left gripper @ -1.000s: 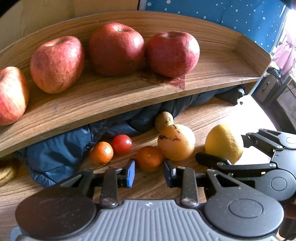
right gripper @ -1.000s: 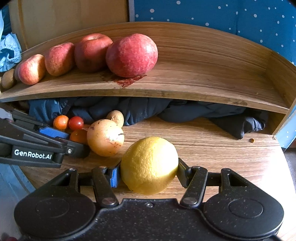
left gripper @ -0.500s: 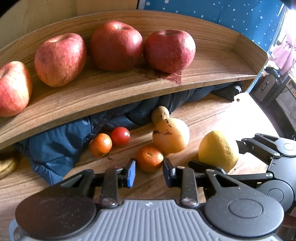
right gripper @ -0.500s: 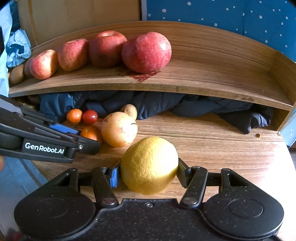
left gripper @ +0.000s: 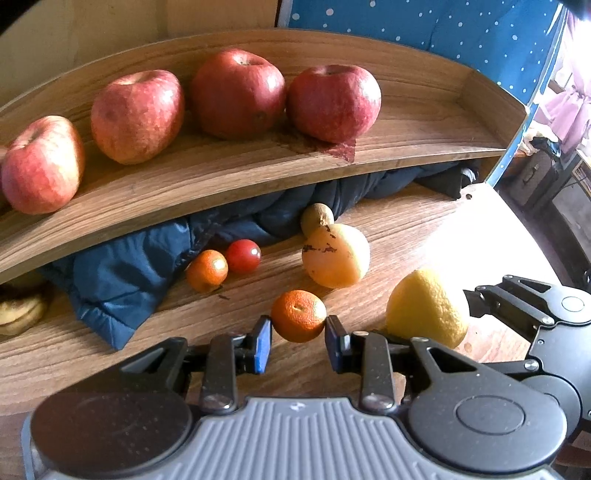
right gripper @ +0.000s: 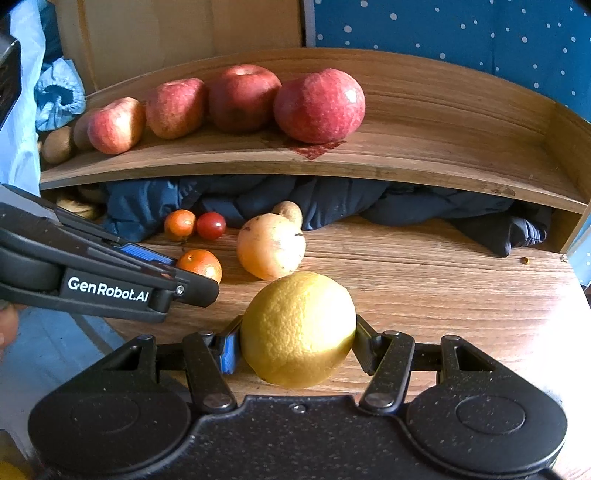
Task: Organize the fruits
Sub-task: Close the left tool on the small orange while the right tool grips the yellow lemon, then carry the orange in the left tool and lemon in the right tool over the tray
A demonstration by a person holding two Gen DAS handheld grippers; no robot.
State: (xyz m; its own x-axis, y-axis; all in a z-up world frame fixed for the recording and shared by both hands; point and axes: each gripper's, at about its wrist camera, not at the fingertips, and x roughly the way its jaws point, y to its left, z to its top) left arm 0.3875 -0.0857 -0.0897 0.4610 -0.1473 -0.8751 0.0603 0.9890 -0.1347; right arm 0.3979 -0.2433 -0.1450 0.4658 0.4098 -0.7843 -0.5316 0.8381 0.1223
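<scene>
Two tongs: right tongs (right gripper: 297, 349) clamp the lemon (right gripper: 298, 328), left tongs (left gripper: 298, 341) bracket the mandarin (left gripper: 298, 314), contact unclear.

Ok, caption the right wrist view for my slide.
Right gripper clamps a yellow citrus before the apple shelf.

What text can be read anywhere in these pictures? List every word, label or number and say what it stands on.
"GenRobot.AI": white letters on the side of the left tongs, seen in the right wrist view.

Nothing else readable: the fruits, the wooden shelf and the dotted blue backdrop show no lettering.
</scene>
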